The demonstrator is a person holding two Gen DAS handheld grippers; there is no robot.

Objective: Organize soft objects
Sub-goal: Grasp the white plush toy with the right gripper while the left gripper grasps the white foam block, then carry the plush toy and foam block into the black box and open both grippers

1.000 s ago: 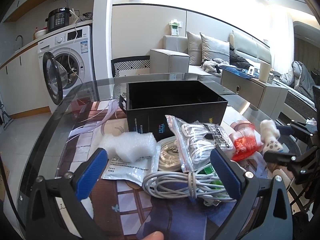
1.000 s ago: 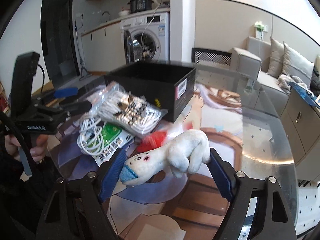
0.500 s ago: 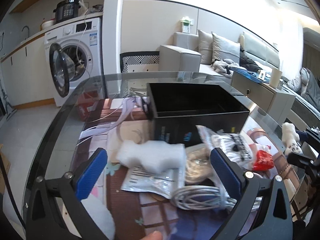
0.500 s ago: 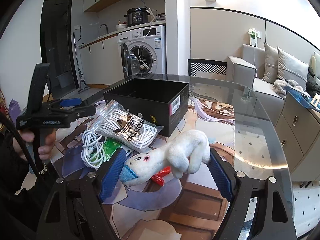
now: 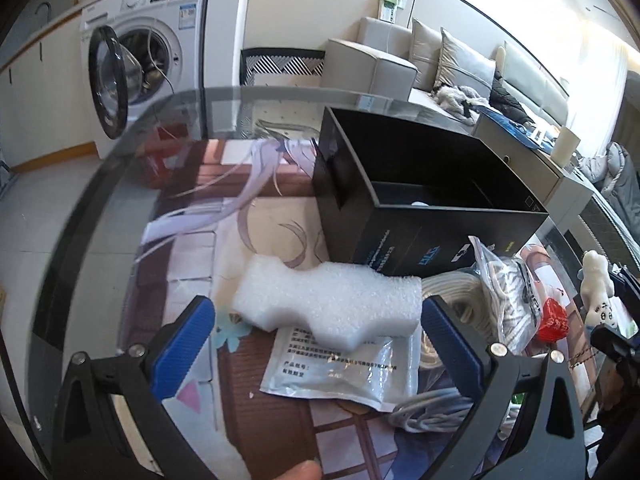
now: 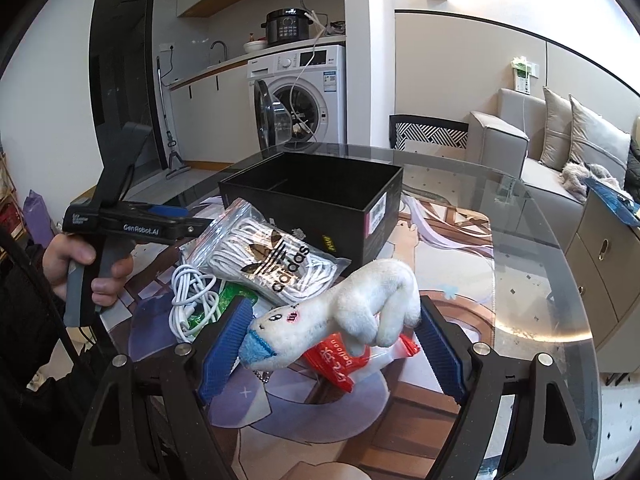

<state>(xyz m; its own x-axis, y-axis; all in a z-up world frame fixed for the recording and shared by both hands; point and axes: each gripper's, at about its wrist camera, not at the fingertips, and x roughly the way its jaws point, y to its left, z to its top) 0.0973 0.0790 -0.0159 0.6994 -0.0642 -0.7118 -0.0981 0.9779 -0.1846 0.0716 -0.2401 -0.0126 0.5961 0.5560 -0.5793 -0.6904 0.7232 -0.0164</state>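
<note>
White plush toy (image 6: 344, 312) lies crosswise between right gripper (image 6: 332, 344) fingers, face left.

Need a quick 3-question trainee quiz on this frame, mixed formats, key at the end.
1. True or false: the right gripper holds the white plush toy above the table.
2. Multiple choice: the white foam block lies (A) inside the black box, (B) on the table in front of the open left gripper, (C) on the sofa.
3. Fill in: the zip bag of white laces leans against the black ____.

Key: 1 true; 2 B; 3 box.
</note>
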